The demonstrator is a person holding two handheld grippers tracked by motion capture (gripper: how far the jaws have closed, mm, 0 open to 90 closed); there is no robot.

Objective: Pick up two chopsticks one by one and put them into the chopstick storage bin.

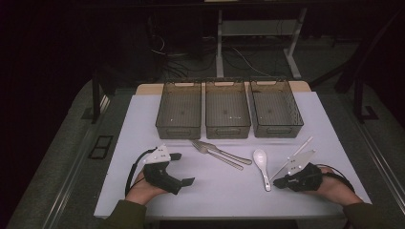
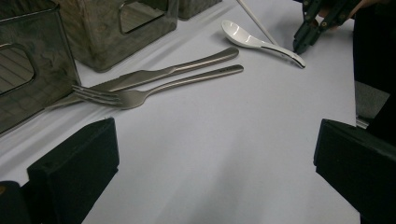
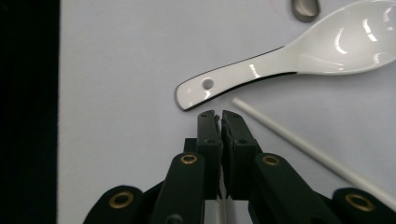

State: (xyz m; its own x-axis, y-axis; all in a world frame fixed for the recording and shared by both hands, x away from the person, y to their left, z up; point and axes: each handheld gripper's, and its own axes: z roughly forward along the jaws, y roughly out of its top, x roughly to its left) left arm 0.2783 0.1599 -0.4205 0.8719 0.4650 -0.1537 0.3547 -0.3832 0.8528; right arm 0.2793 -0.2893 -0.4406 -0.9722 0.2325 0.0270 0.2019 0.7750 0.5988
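A white ceramic spoon (image 1: 261,164) (image 3: 327,51) lies on the white table sheet, bowl away from me. My right gripper (image 1: 278,183) (image 3: 219,116) rests just short of the spoon's handle end, its jaws shut together with nothing between the tips. A thin white chopstick (image 1: 301,147) (image 3: 303,140) lies right beside that gripper without being held. The left gripper view shows the same gripper (image 2: 299,46) touching down by the spoon (image 2: 252,39). My left gripper (image 1: 183,168) (image 2: 215,163) stands wide open over bare sheet. A steel fork (image 2: 154,91) and knife (image 2: 159,72) lie crossed ahead of it.
Three dark mesh bins (image 1: 179,110) (image 1: 227,110) (image 1: 276,109) stand side by side at the back of the sheet. The fork and knife (image 1: 219,152) lie in front of the middle bin. The table edge (image 1: 219,217) runs close to my hands.
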